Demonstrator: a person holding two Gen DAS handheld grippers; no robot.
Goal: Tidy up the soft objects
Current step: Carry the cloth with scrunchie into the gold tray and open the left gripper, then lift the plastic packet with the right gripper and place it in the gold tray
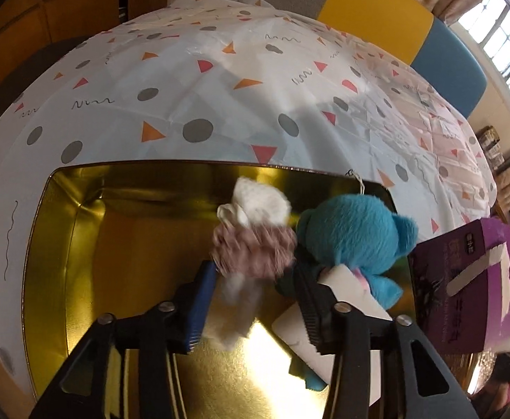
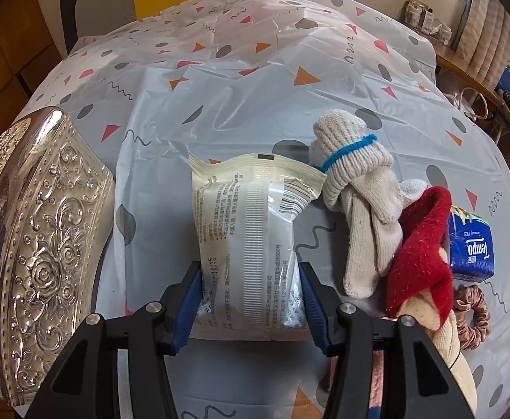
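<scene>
In the left wrist view my left gripper (image 1: pixel 255 272) hangs over the open gold tin (image 1: pixel 63 237), jaws spread. A blurred pink and white fluffy toy (image 1: pixel 255 244) sits between the fingers, not clearly pinched. A blue plush bear (image 1: pixel 356 230) lies in the tin beside the right finger, with a white tag (image 1: pixel 325 335) under it. In the right wrist view my right gripper (image 2: pixel 251 293) is shut on a white plastic packet (image 2: pixel 251 244) resting on the tablecloth. A knitted white glove with a blue band (image 2: pixel 356 192), a red and cream plush (image 2: pixel 426 244) and a pink scrunchie (image 2: pixel 475 314) lie to its right.
A purple tissue box (image 1: pixel 471 286) stands right of the tin. The embossed silver tin lid (image 2: pixel 45 244) stands at the left of the right wrist view. A blue Tempo tissue pack (image 2: pixel 471 248) lies at the right. A patterned tablecloth (image 2: pixel 255 70) covers the table.
</scene>
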